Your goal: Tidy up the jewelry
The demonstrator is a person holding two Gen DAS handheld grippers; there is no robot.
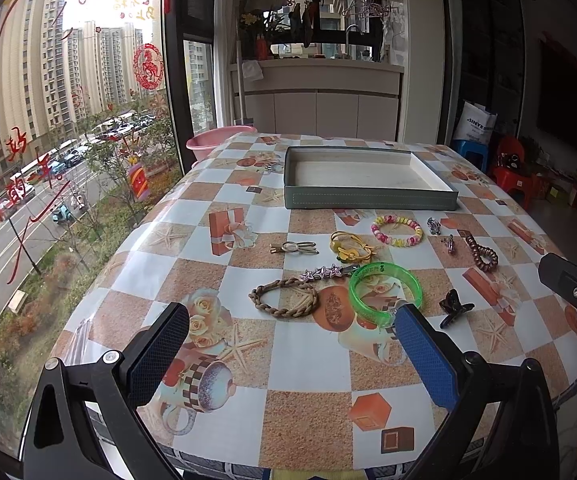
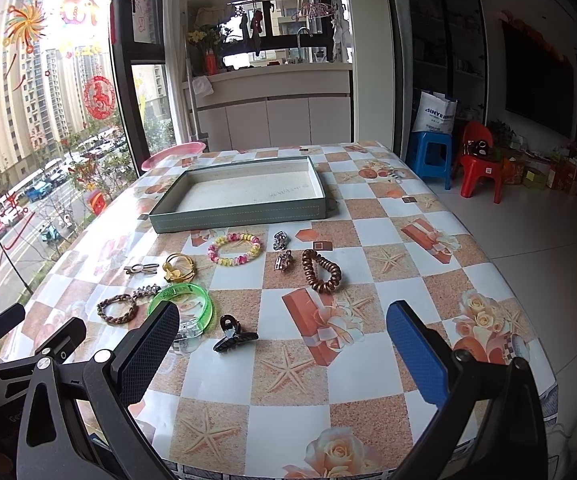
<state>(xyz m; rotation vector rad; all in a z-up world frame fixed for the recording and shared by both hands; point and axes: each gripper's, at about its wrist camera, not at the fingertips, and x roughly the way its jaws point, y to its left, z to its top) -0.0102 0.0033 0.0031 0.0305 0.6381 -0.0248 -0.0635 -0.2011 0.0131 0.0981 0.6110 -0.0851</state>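
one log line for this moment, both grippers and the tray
phase: start | left gripper: open, holds nothing | right gripper: open, holds nothing | tray: empty | jewelry: all on table

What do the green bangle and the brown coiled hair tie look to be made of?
Green bangle: probably hard plastic, glossy; it is see-through, and the tablecloth pattern shows through it.
Brown coiled hair tie: likely shiny plastic cord wound in a spiral, like a telephone cord; its metallic sheen leaves the exact material open.
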